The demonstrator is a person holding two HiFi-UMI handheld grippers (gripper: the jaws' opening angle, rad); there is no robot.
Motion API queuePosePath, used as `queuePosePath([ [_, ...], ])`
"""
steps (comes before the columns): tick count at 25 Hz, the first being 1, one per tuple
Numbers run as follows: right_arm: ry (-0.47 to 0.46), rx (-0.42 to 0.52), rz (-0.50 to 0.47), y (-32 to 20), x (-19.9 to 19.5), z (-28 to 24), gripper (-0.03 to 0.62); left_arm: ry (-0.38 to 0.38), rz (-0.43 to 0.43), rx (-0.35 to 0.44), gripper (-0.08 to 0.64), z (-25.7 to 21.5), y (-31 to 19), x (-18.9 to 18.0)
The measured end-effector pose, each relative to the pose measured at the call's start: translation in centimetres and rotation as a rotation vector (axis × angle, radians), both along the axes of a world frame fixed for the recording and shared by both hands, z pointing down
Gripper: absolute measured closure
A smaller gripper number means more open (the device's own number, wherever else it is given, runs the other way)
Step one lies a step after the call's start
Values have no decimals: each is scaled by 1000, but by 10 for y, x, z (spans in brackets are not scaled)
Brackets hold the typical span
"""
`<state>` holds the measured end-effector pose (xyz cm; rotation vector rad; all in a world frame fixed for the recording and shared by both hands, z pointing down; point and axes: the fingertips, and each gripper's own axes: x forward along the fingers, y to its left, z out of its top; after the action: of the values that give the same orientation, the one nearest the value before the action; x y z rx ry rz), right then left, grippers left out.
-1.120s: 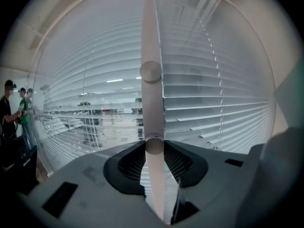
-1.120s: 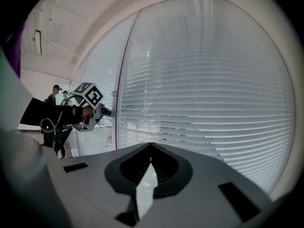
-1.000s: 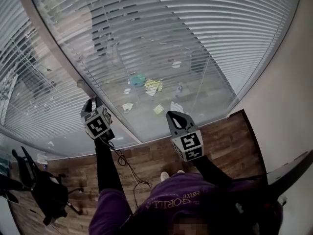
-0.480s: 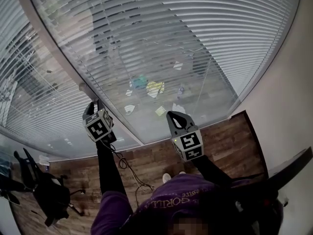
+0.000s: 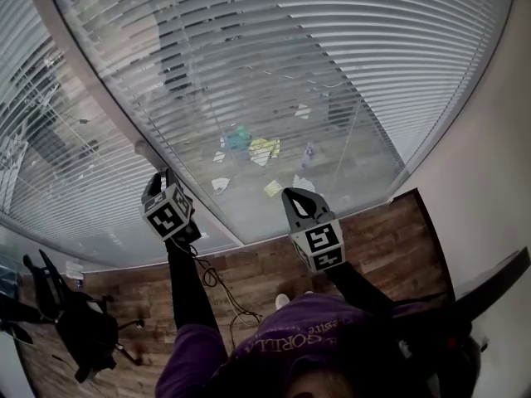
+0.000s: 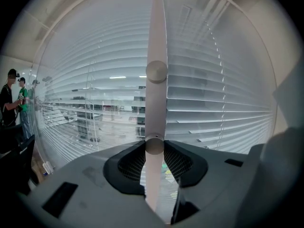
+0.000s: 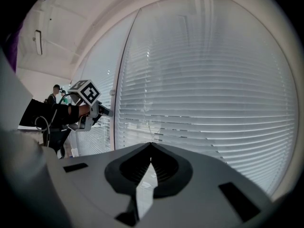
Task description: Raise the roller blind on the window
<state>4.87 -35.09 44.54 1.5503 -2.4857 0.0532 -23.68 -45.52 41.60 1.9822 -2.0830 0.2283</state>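
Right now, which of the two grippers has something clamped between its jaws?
The left gripper: its jaws are shut on a white vertical rod in front of the blind. The right gripper is closed at the tips on nothing.

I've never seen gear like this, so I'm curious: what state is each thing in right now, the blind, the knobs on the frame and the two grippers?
Blind: down, its slats covering the pane, tilted enough to see through.
Lower knob: clamped between the left gripper's jaws.
Upper knob: free, nothing touching it.
Left gripper: shut on the lower knob.
Right gripper: jaws together, nothing between them.
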Motion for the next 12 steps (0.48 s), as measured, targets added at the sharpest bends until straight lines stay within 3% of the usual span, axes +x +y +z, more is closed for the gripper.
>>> queuePosePath([
  [3, 4, -2, -1, -1, 1, 1, 594, 15, -4, 1, 445, 0, 0, 0],
  [6, 10, -4, -6, -2, 0, 1, 594, -19, 0, 13, 445, 0, -1, 0],
  [9, 16, -5, -10, -2, 1, 2, 594, -133, 8, 36, 445, 0, -1, 3],
  [12, 21, -10, -12, -2, 1, 2, 594, -310, 42, 18, 445, 3, -3, 5],
])
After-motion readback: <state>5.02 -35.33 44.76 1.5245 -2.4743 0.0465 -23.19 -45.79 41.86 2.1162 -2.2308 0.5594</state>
